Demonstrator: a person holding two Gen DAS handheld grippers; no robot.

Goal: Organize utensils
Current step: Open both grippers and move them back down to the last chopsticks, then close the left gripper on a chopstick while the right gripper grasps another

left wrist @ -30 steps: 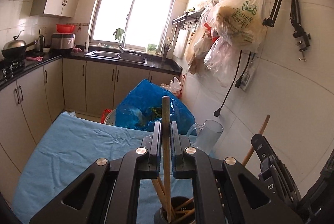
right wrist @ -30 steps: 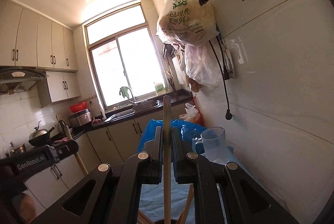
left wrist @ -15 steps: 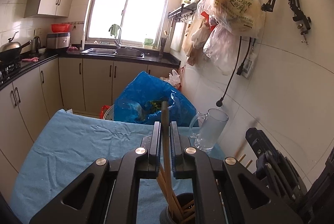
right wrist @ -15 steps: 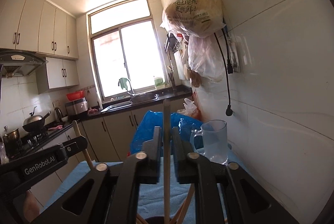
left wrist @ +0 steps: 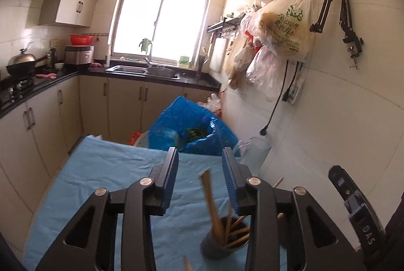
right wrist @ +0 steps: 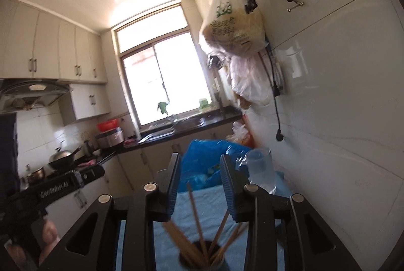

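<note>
A dark cup (left wrist: 223,242) stands on the blue cloth (left wrist: 101,177) and holds several wooden chopsticks (left wrist: 210,197). My left gripper (left wrist: 201,175) hangs just above and behind the cup. Its jaws are opening, and one chopstick leans in the gap, free of both pads. In the right wrist view the same cup (right wrist: 202,257) sits below my right gripper (right wrist: 200,182). Those jaws are opening too, with a chopstick (right wrist: 194,207) loose between them. Each gripper shows in the other's view: the right gripper (left wrist: 358,215) at the right, the left gripper (right wrist: 58,187) at the left.
A glass mug (left wrist: 255,149) stands near the tiled wall at the cloth's far right. A blue plastic bag (left wrist: 186,129) rises beyond the table's far edge. Bags hang from wall hooks (left wrist: 285,26). A hand (right wrist: 48,233) holds the left gripper.
Both grippers were shut on an upright chopstick each. Both have opened, and the two chopsticks now stand loose in the cup, tilted. Both views have shifted and blurred with motion.
</note>
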